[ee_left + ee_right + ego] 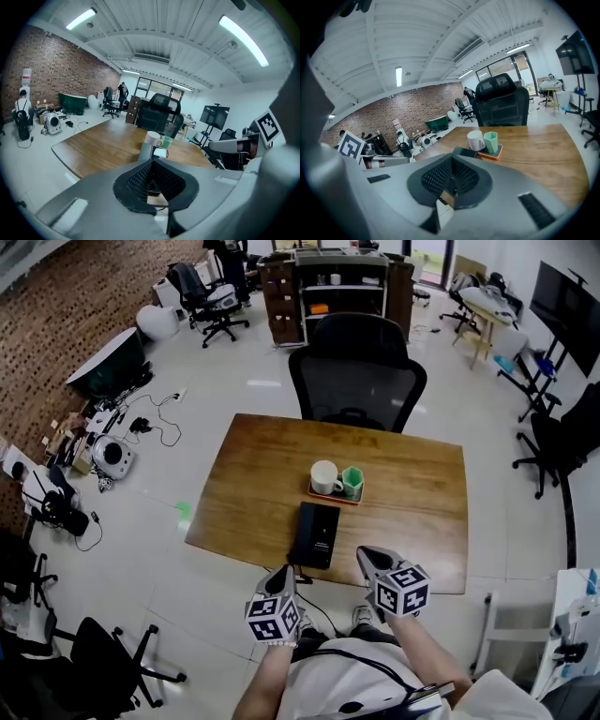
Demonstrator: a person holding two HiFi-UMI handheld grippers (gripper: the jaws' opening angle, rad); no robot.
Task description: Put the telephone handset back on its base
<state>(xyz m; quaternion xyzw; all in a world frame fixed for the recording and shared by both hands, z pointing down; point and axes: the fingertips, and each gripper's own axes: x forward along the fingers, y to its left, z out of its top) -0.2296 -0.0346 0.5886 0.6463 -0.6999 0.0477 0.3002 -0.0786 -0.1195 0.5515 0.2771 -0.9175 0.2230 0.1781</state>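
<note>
Seen from above, the black telephone (314, 534) is lying at the near edge of the wooden tabletop (412, 493), just this side of a tray (336, 496) carrying a white mug (324, 477) and a green cup (352, 481). The left tongs (283, 572) and right tongs (368, 555) are hovering beside its near end. In the left gripper view, the left tongs are pressed together and empty. In the right gripper view, the right tongs are likewise pressed together on nothing.

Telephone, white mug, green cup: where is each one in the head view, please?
Telephone (315, 533), head view, middle of its black body.
White mug (324, 475), head view, inside its round opening.
Green cup (352, 481), head view, its top opening.
</note>
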